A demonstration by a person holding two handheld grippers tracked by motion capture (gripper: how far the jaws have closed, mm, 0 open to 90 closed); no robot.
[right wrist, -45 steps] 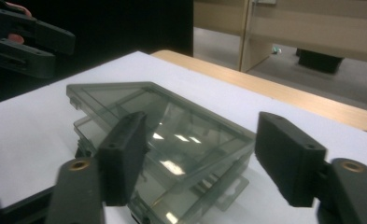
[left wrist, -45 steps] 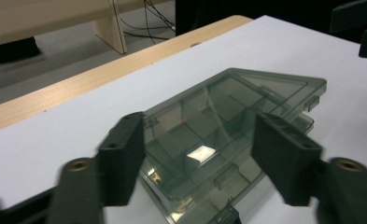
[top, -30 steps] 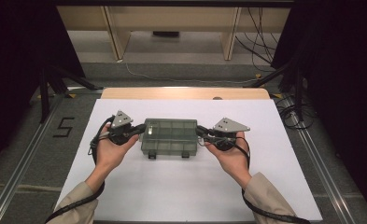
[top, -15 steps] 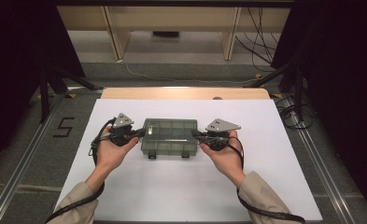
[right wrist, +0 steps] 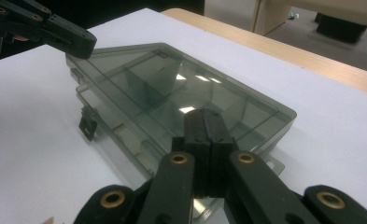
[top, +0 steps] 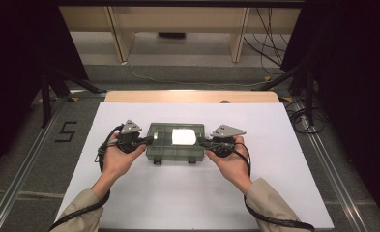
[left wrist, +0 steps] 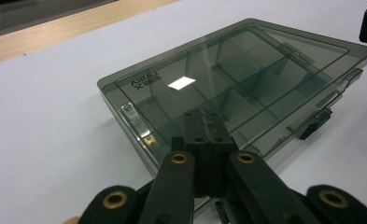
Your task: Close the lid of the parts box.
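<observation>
A smoky clear plastic compartment box (top: pixel 174 141) lies flat with its lid down in the middle of the white sheet; two black latches (top: pixel 156 161) face the person. My left gripper (top: pixel 148 140) is shut, its tips over the box's left end. My right gripper (top: pixel 202 141) is shut, its tips over the right end. In the left gripper view the closed jaws (left wrist: pixel 203 122) lie over the lid's near edge of the box (left wrist: pixel 246 70), nothing between them. In the right gripper view the closed jaws (right wrist: pixel 203 122) do the same on the box (right wrist: pixel 148 84), with the left gripper (right wrist: pixel 55 30) at the far corner.
The white sheet (top: pixel 187 193) covers the table, with a wooden edge (top: pixel 192 96) along the far side. A "5" mark (top: pixel 65 131) is on the floor to the left. Cables (top: pixel 306 121) lie off the right side, and table legs stand beyond.
My right gripper has edged left, in toward the box's right end. The left gripper and the box have stayed where they were.
</observation>
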